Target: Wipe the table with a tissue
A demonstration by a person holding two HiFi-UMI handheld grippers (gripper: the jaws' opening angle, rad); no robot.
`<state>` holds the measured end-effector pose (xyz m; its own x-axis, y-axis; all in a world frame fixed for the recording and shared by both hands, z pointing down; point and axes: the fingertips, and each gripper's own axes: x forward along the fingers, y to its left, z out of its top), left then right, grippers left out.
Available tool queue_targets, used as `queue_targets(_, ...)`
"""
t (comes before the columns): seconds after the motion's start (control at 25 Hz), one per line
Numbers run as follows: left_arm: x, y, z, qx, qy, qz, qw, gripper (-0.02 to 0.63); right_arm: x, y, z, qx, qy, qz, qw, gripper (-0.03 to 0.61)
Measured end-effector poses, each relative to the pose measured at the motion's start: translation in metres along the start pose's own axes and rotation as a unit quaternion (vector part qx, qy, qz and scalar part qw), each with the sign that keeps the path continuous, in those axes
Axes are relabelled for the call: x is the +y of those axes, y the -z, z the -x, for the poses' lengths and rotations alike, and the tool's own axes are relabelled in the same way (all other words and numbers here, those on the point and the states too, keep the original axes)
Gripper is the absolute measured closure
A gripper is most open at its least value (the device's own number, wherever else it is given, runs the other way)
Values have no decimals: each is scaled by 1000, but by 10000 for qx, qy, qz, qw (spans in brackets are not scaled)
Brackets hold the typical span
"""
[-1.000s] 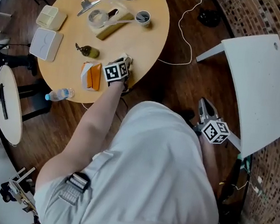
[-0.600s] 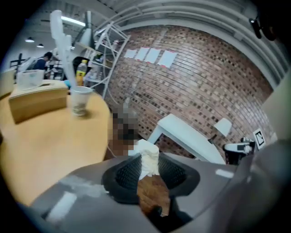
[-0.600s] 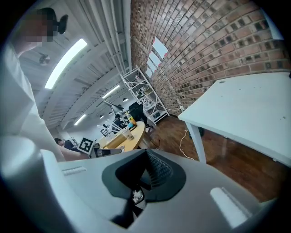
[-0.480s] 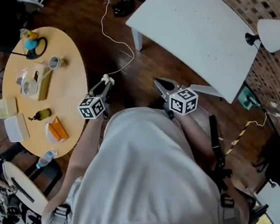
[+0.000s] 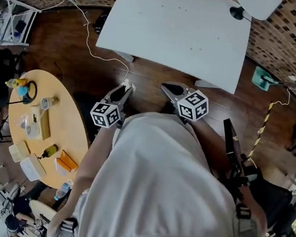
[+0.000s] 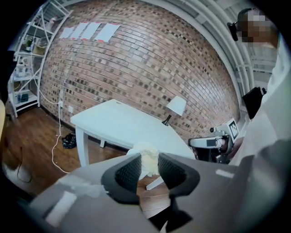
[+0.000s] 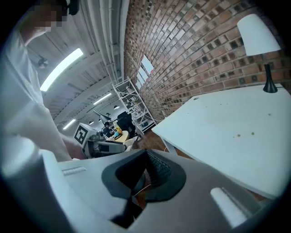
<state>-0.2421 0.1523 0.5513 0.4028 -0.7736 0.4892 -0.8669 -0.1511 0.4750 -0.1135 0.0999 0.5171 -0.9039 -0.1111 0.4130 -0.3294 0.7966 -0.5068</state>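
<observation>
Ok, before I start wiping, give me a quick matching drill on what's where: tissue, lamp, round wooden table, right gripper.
Column one:
1. tissue
2. lamp
3. round wooden table
4. right gripper

Column two:
A. stands at a corner of the white table
B. jaws together, nothing between them
C. pinched between the jaws of the left gripper
D. at the left of the head view, with small items on it

Pairs: 1-C, 2-A, 3-D, 4-B.
</observation>
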Motion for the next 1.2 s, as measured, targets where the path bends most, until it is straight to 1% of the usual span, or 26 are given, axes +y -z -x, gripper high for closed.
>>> queue_targets(0.32, -56, -37, -71, 148, 412, -628, 9971, 488, -61, -12, 69, -479, 419, -171, 9978, 571)
queue_targets(0.44, -75, -47, -90, 202, 560, -885, 9943, 488, -75, -15, 86, -617, 552, -228, 9963, 571)
queue_targets(0.64, -100, -58, -116, 347, 841, -1090, 9899, 488, -90, -15, 106, -755, 767, -355, 9936, 571)
queue_targets(0.92, -120, -62, -160, 768, 1289, -1426, 9784, 488, -114, -12, 120, -767, 1194, -623, 9879, 571)
queue_targets(1.08, -112, -62, -186, 1081, 1467, -1614, 9699, 488, -125, -18, 121, -786, 1474, -701, 9835, 571)
queue_targets(1.2, -102, -62, -203, 1355, 1536, -1847, 9612, 488, -135, -28, 120, -858, 1727, -806, 9779, 571)
